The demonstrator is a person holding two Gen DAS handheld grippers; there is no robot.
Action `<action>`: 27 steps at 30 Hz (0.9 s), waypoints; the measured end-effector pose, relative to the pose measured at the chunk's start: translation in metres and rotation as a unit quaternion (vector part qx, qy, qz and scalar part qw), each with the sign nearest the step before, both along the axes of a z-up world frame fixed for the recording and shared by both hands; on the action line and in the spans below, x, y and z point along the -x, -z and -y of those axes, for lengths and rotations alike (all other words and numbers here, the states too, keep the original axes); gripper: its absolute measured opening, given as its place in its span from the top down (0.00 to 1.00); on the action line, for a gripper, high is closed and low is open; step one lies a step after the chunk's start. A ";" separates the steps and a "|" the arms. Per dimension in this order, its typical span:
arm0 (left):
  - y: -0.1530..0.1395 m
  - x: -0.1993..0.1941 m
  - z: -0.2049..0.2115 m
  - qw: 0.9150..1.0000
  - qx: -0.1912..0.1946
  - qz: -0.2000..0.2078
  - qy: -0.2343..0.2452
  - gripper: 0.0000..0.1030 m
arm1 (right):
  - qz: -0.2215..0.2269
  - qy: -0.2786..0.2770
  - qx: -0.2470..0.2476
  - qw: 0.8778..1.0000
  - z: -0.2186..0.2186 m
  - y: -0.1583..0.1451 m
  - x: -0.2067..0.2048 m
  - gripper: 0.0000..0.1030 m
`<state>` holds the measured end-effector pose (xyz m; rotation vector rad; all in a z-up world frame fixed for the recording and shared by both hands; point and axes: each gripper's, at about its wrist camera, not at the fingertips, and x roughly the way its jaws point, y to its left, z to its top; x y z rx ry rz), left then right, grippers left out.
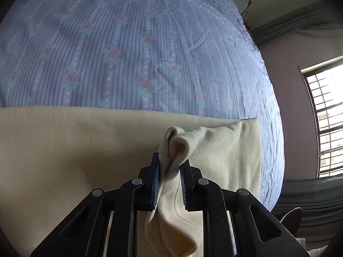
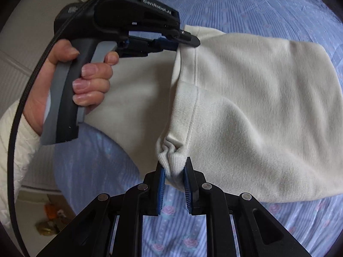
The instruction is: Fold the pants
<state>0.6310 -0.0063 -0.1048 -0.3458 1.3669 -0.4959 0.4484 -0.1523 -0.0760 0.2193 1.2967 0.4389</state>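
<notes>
On the striped floral bed [image 1: 128, 42], the left claw [image 1: 170, 162] pinches the cream pants [image 2: 257, 98] at twelve o'clock while the right claw [image 2: 174, 171] pinches their ribbed edge at six.

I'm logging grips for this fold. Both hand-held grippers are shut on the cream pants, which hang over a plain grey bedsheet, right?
Not quite: the bedsheet is blue-striped with pink roses, as the left wrist view shows. The rest holds: the left hand-held gripper and right hand-held gripper each pinch the cream pants.
</notes>
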 end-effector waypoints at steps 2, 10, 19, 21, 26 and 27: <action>0.003 -0.001 -0.002 1.000 0.002 0.005 0.001 0.82 | -0.005 -0.001 0.017 1.000 -0.011 0.007 0.000 0.80; -0.025 0.016 -0.031 0.996 -0.069 0.054 -0.020 0.57 | -0.097 -0.031 -0.090 0.991 -0.062 0.016 0.017 0.58; -0.050 0.141 -0.066 0.997 -0.029 0.039 -0.052 0.56 | 0.070 -0.072 0.063 0.993 -0.003 -0.051 0.046 0.43; -0.034 0.158 -0.060 0.997 -0.006 0.012 -0.072 0.56 | 0.074 -0.067 0.097 0.990 0.015 -0.047 0.041 0.43; 0.002 0.170 -0.040 0.992 0.060 -0.036 -0.105 0.56 | 0.043 -0.017 0.135 0.990 0.064 -0.032 0.012 0.43; 0.007 0.168 -0.035 0.992 0.056 -0.041 -0.103 0.56 | 0.038 -0.006 0.131 0.991 0.071 -0.030 0.010 0.43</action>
